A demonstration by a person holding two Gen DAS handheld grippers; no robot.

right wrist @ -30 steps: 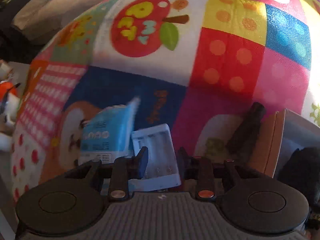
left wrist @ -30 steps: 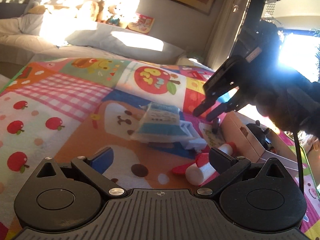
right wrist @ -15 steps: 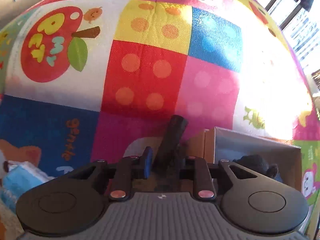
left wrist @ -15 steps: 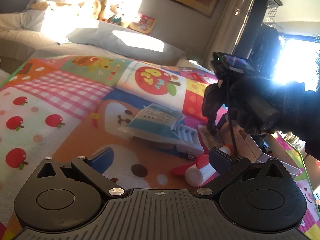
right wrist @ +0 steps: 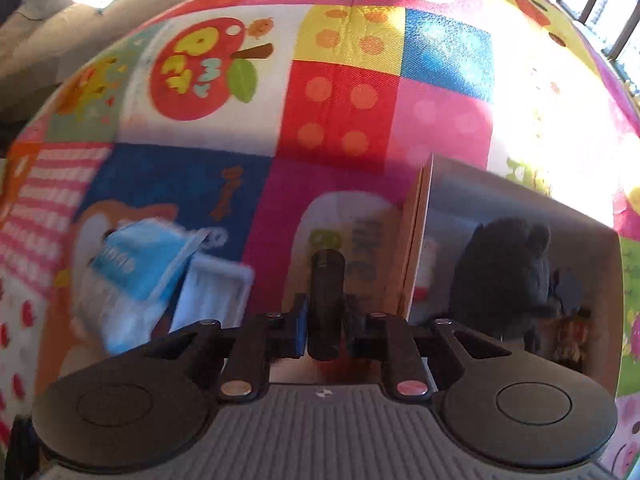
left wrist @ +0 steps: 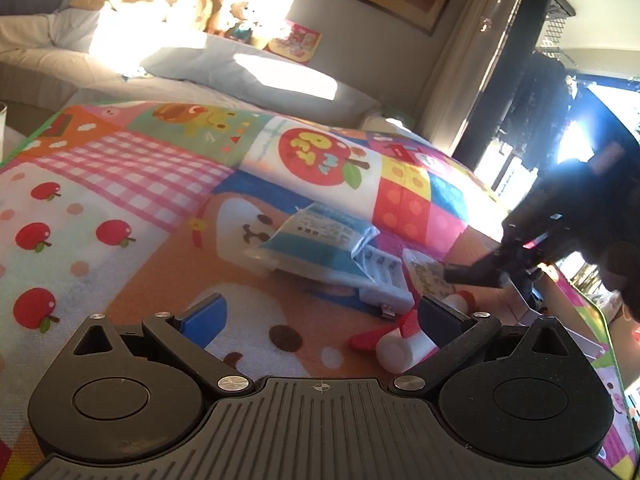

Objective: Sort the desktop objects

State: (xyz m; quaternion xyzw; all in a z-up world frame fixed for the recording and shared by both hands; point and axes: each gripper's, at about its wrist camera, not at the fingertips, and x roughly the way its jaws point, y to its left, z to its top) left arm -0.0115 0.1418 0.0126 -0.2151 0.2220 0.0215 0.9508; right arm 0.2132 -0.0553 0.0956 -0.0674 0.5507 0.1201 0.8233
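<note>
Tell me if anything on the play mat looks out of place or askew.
The blue tissue pack lies tilted, propped partly on the white battery holder rather than flat on the mat. A red-and-white cylinder lies on its side nearby. Nothing looks spilled or damaged.

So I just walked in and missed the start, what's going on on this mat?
A person is sorting small things on a colourful play mat with a gripper in each hand. The right gripper is shut on a black cylinder and carries it above the mat beside an open cardboard box that already holds a dark plush toy. The left gripper hangs open and empty over the mat, near a red and white tube. A blue tissue pack and a white battery holder lie unsorted.
</note>
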